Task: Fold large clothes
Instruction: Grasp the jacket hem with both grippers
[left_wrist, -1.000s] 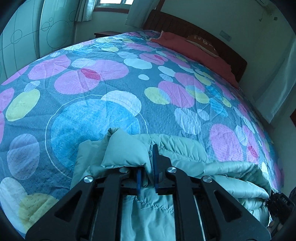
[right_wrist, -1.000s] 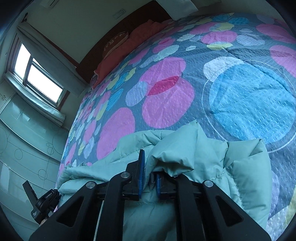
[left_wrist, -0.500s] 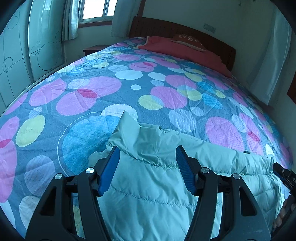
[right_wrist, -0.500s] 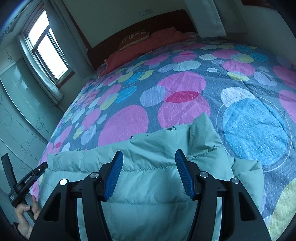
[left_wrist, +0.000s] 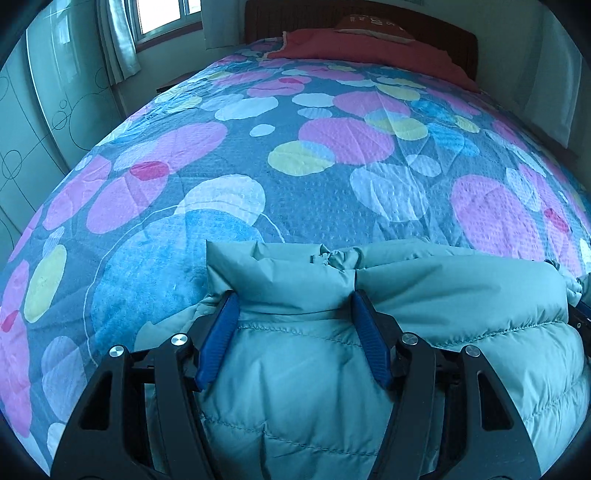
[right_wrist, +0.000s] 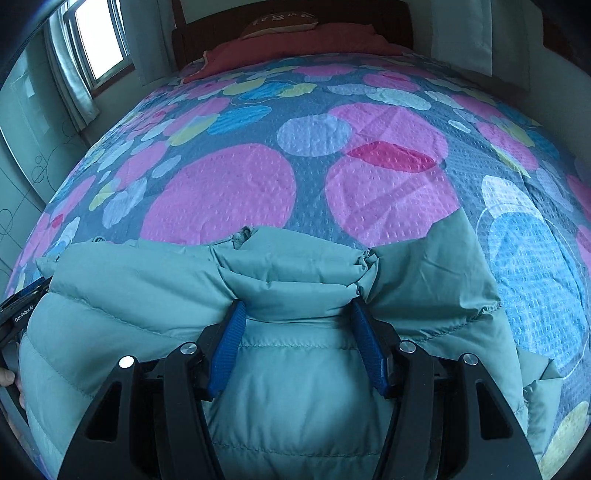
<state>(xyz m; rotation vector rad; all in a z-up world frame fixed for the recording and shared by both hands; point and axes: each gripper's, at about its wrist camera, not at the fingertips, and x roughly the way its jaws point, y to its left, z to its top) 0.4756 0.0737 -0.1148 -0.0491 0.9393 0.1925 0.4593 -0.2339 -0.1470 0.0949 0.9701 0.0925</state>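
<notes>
Spreading wide, my left claw (left_wrist: 293, 314) and right claw (right_wrist: 297, 319) have just been opening, each straddling without pinching the folded far edge of the pale green padded jacket (left_wrist: 424, 295) lying on the bed's (left_wrist: 332, 192) near side.

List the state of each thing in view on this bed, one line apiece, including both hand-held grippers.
Left hand-held gripper: open, blue pads either side of a puffed fold, having just opened.
Right hand-held gripper: open, astride the folded edge, likewise just opened.
Green quilted jacket: lying on the bed, doubled over, released.
Bedspread: spread flat, lightly creased.
Red pillow: lying at the headboard.
</notes>
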